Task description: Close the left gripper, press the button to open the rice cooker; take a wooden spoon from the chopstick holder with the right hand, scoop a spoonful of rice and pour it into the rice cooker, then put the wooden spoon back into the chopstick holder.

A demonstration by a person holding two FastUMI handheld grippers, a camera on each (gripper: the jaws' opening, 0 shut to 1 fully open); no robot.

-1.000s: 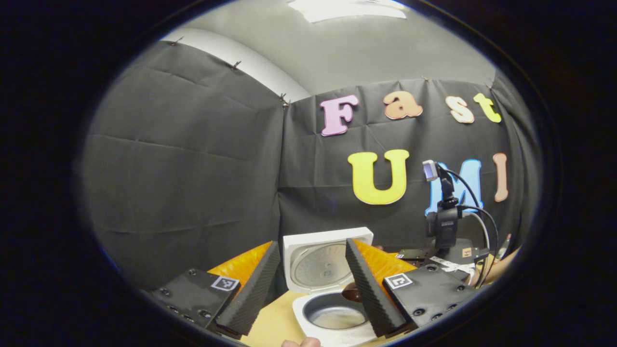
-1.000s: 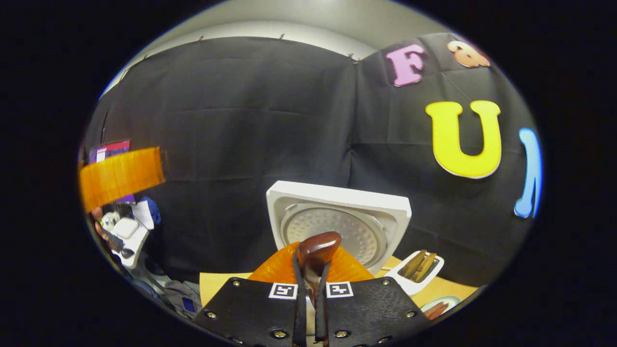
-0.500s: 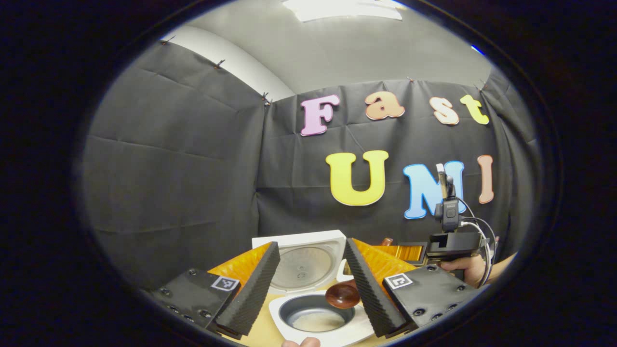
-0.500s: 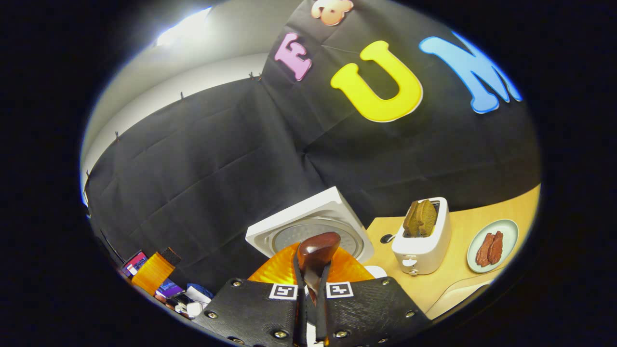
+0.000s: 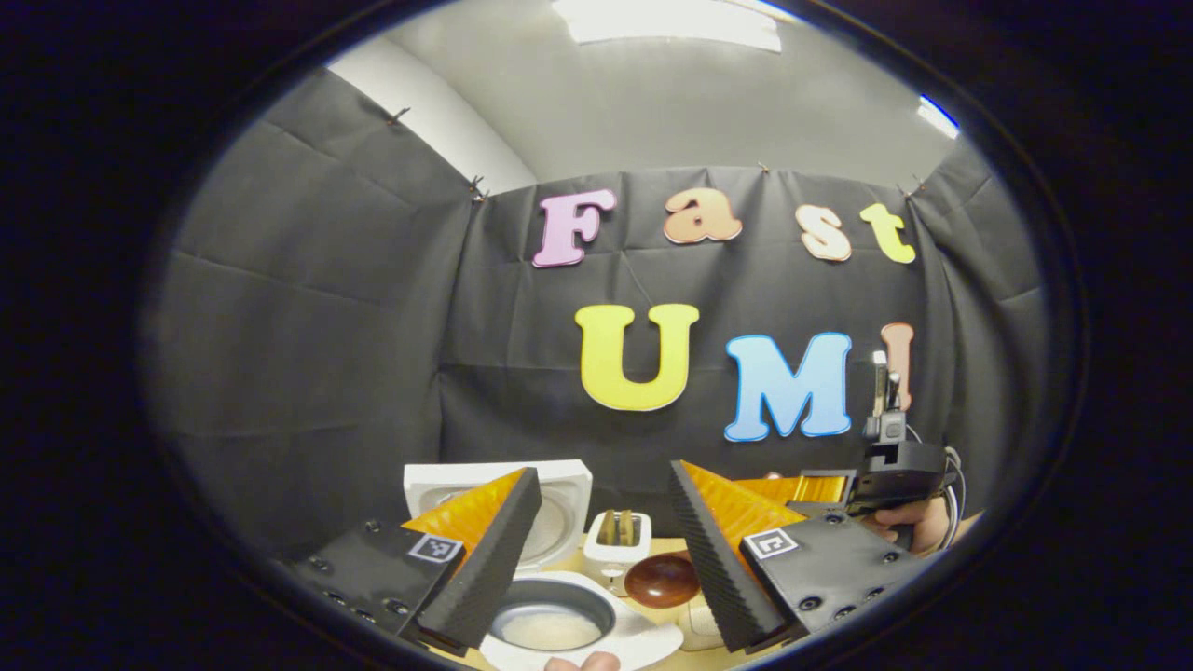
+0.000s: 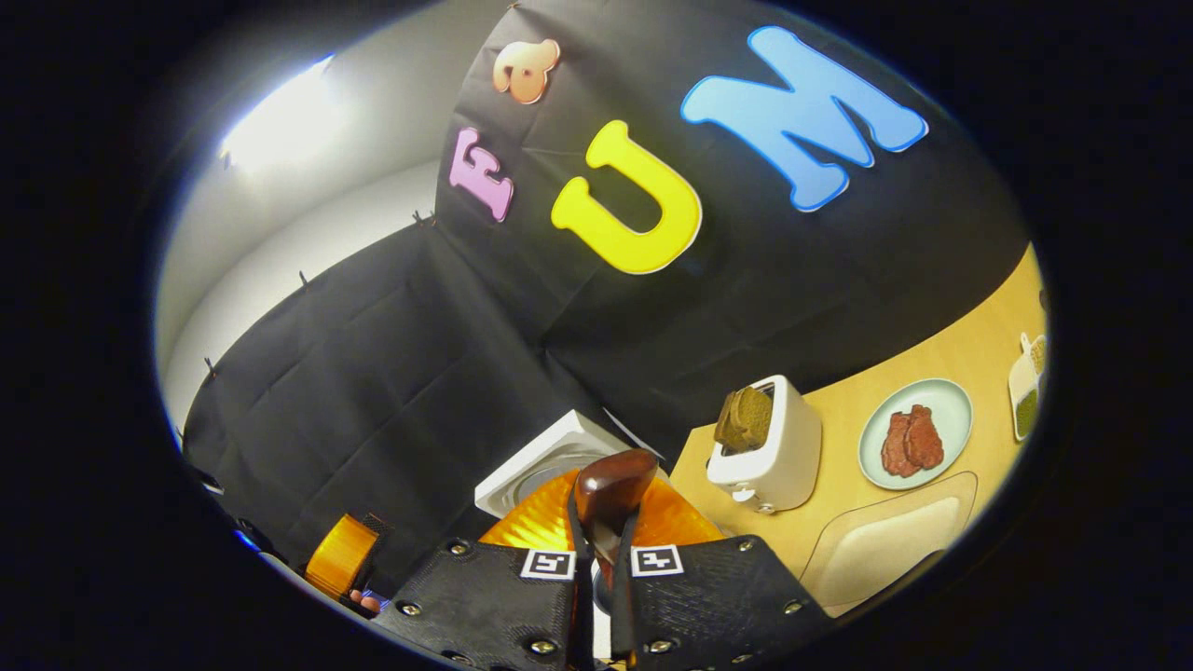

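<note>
Rice cooker (image 5: 522, 522) lid up, rice visible in its pot (image 5: 550, 626), so pressing and pouring look done. Right gripper (image 6: 602, 550) is clamped tight on the wooden spoon (image 6: 610, 485), whose bowl is held above the bench, just right of the cooker near the toaster (image 6: 769, 447). Left gripper (image 5: 596, 550) is spread wide, holding nothing. Left to do: return the spoon to the chopstick holder.

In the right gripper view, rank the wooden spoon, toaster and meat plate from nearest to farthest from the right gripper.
1. Wooden spoon: clamped between the right gripper's fingers, bowl end up.
2. Toaster: on the table, right of the spoon.
3. Meat plate: farther right, past the toaster.
</note>
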